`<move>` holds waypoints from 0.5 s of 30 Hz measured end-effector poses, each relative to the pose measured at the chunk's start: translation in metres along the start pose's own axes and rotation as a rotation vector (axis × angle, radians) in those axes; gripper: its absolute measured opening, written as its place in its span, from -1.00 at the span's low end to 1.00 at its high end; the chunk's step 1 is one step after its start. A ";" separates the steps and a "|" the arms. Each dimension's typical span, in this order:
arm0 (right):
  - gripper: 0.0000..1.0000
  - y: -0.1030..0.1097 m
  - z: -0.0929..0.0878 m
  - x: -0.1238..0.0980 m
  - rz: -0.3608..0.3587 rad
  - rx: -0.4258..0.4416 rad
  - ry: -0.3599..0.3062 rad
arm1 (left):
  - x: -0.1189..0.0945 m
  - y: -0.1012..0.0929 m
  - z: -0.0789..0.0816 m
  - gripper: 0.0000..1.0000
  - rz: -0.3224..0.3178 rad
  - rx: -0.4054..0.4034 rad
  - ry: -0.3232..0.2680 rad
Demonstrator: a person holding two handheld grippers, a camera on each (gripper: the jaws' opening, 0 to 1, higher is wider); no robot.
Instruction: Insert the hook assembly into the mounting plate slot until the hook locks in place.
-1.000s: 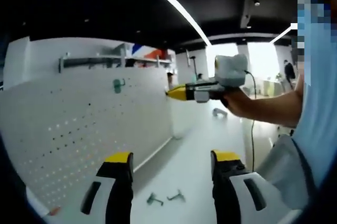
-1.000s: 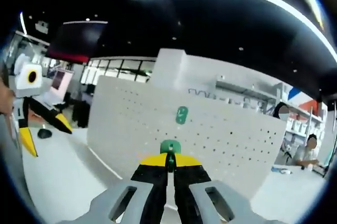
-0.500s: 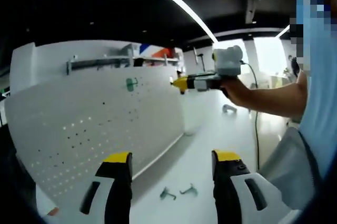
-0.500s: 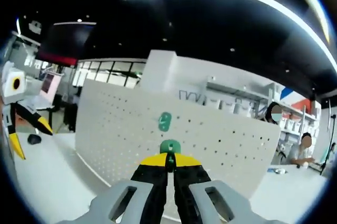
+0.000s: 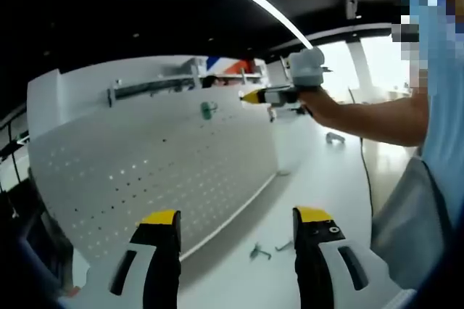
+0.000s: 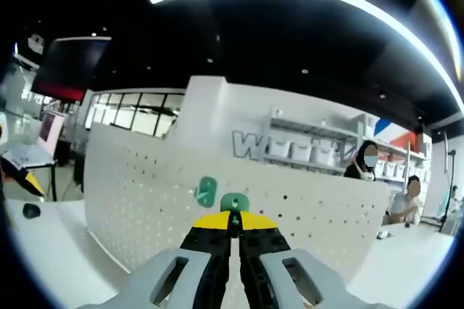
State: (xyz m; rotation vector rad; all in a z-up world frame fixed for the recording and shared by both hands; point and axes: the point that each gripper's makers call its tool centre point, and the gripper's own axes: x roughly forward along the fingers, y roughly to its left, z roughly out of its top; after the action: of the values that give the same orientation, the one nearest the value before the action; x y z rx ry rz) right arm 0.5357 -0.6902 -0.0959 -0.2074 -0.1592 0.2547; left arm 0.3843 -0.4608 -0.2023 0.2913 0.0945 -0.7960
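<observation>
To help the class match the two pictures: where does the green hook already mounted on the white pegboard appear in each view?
Left gripper view: the mounted green hook sits high on the pegboard, upper centre, left of the right tool.
Right gripper view: mounted green hook is on the pegboard just left of centre, beside the green hook piece held in the right tool.
Shared landmark: the white pegboard.
</observation>
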 end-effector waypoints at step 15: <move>-0.99 -0.005 0.006 0.034 -0.075 0.024 -0.030 | -0.005 0.010 -0.009 0.25 0.022 -0.035 0.007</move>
State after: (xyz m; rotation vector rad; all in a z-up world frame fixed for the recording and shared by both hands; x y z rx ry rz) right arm 0.5682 -0.6850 -0.0850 -0.1736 -0.1927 0.1854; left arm 0.3882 -0.4483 -0.2077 0.2613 0.1110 -0.7705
